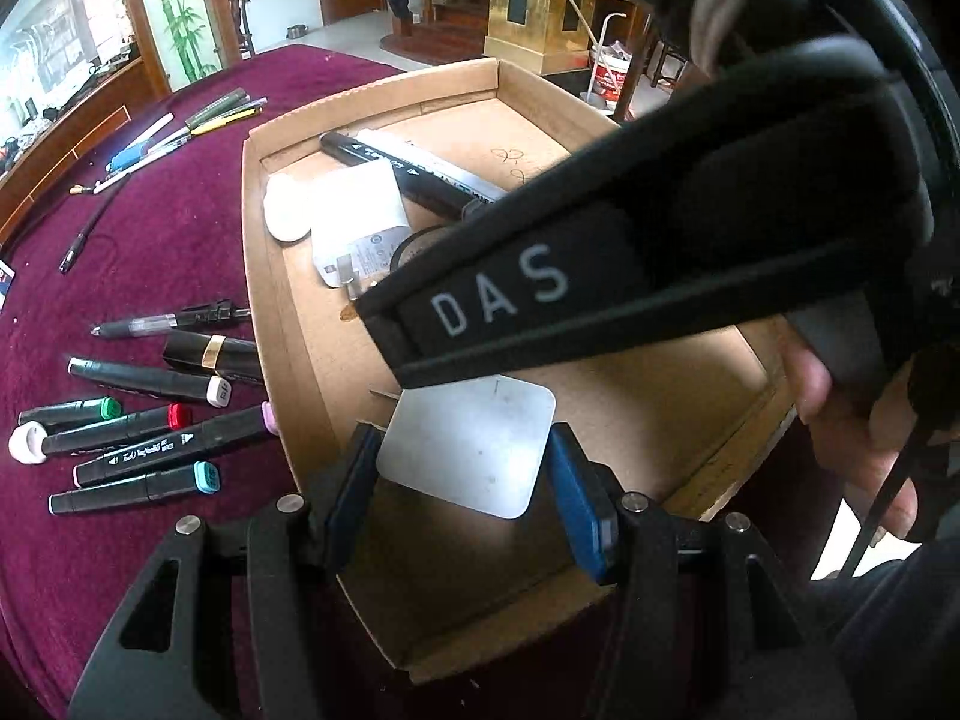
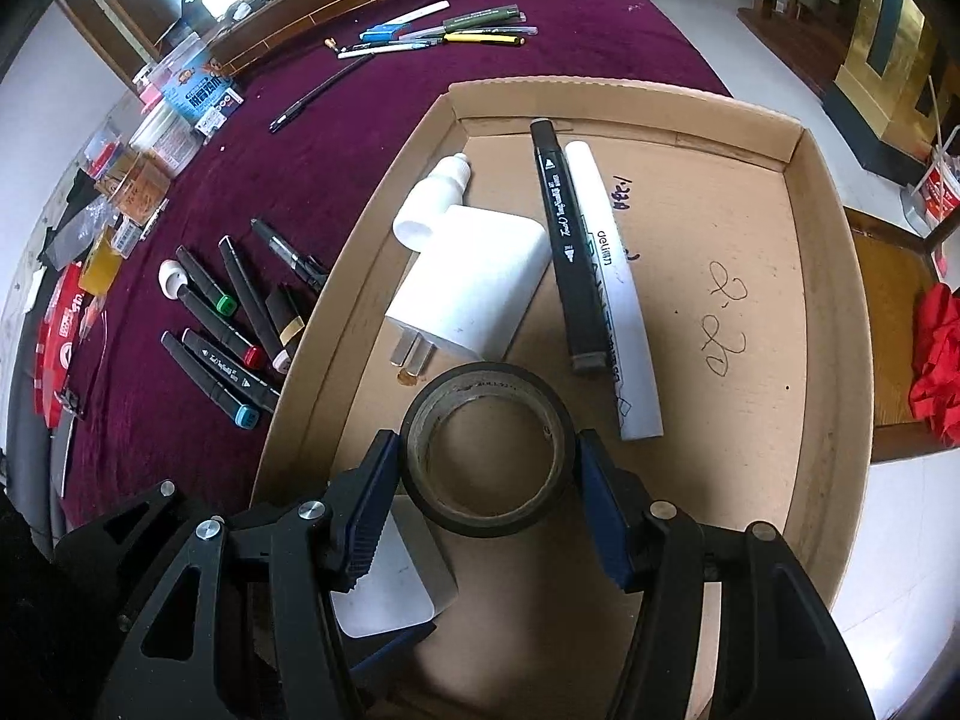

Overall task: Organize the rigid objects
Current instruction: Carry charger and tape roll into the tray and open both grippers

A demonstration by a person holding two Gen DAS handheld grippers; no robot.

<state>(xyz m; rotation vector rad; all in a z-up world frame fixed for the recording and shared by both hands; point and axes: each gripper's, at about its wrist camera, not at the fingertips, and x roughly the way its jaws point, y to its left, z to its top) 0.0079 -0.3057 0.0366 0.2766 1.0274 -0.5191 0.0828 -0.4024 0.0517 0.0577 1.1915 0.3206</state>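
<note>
A shallow cardboard tray [image 2: 828, 276] lies on the maroon cloth. In the right wrist view my right gripper [image 2: 487, 450] is shut on a black tape roll [image 2: 486, 381], low over the tray's near part. In the left wrist view my left gripper [image 1: 465, 462] grips a white rounded-corner block [image 1: 468, 444] by its two sides, over the tray's near corner; the same block [image 2: 390, 570] shows beside the tape. The tray holds a white charger plug [image 2: 474, 288], a small white bottle [image 2: 432, 198], a black marker [image 2: 567, 246] and a white marker [image 2: 618, 294]. A black housing marked DAS [image 1: 540, 288] crosses the left view.
Several capped markers [image 2: 222, 330] lie on the cloth left of the tray. Pens [image 2: 444, 30] sit near the table's far edge. Packets and boxes [image 2: 180, 96] crowd the far left. A chair with red cloth [image 2: 936, 348] stands right of the table. A hand [image 1: 840, 420] holds the right tool.
</note>
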